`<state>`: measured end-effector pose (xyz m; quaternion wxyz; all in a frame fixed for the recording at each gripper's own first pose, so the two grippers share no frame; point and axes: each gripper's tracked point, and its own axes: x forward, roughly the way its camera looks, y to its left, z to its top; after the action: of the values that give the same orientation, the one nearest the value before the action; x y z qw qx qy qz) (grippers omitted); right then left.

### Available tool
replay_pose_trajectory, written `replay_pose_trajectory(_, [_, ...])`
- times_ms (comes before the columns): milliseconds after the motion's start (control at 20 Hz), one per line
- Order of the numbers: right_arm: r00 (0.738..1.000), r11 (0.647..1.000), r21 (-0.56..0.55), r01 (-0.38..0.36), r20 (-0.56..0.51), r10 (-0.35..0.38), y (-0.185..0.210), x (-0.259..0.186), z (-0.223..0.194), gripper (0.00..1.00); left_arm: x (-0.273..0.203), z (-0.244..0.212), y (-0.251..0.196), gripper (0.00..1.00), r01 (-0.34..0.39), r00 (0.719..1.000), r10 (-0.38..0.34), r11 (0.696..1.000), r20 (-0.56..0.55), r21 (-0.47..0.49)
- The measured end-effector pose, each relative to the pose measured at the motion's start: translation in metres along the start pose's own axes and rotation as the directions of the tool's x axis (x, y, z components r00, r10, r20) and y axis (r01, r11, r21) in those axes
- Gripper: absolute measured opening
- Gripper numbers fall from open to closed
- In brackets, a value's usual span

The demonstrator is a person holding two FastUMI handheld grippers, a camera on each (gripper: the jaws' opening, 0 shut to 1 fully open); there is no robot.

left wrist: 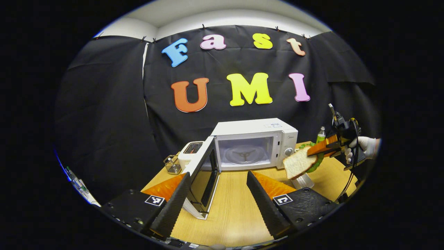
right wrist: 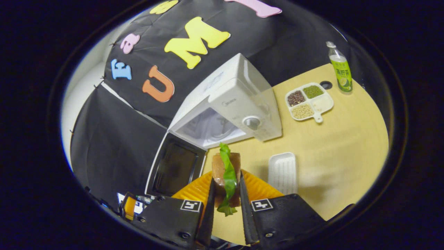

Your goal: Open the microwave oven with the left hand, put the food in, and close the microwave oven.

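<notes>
In the left gripper view my left gripper (left wrist: pixel 215 194) sits low with its fingers spread apart and nothing between them, the microwave door (left wrist: pixel 204 173) swung open at about 11 o'clock from them. The microwave (left wrist: pixel 255 144) stands at 12 o'clock, its cavity lit and bare. At 2 o'clock the gloved hand (left wrist: pixel 364 147) carries my right gripper (left wrist: pixel 321 150), clamped on the sandwich (left wrist: pixel 300 165), which hangs in the air just off the control panel side.

In the right gripper view both fingers press the sandwich (right wrist: pixel 227 173); the white tray (right wrist: pixel 282 172) lies at 2 o'clock. I judge the insertion is under way: I'd swing toward 11 o'clock, level the bread, clear the door edge, and keep the left well aside.
</notes>
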<state>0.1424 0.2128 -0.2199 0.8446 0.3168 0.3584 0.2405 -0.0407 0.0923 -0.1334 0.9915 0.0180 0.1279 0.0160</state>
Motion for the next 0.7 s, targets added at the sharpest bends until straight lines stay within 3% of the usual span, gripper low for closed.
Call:
replay_pose_trajectory(300, [0.983,0.995,0.101,-0.023,0.183,0.004,0.048,0.069,0.010,0.39,0.000,0.002,0.006,0.97,0.078,0.997,-0.078,0.996,0.007,0.045])
replay_pose_trajectory(550, [0.943,0.977,0.215,0.002,0.324,-0.073,0.058,0.128,0.023,0.39,-0.003,0.006,0.021,0.97,0.090,0.996,-0.090,0.994,0.000,0.060])
replay_pose_trajectory(700, [0.904,0.963,0.269,0.022,0.406,-0.134,0.060,0.169,0.036,0.39,-0.002,0.008,0.033,0.97,0.089,0.996,-0.089,0.994,-0.005,0.068])
